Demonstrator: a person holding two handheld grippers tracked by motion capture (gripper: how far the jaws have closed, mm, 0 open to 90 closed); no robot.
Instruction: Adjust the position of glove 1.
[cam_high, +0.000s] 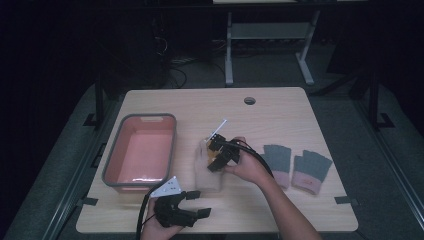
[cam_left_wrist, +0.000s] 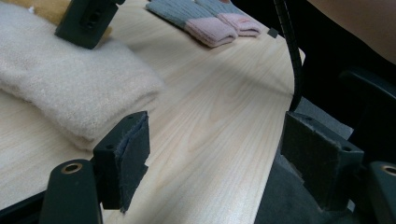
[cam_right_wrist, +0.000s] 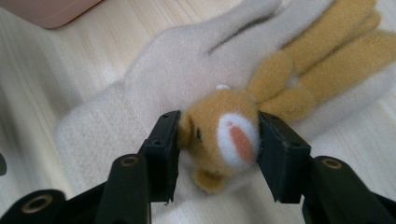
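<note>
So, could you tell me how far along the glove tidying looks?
Nothing is in the pink bin yet. The right gripper has its jaws around the animal face on the cream glove. The grey gloves are untouched; the left gripper is open.

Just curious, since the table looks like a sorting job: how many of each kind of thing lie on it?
Grey-and-pink gloves: 2
Cream glove with a tan animal head on it: 1
Pink bin: 1
Total: 4
</note>
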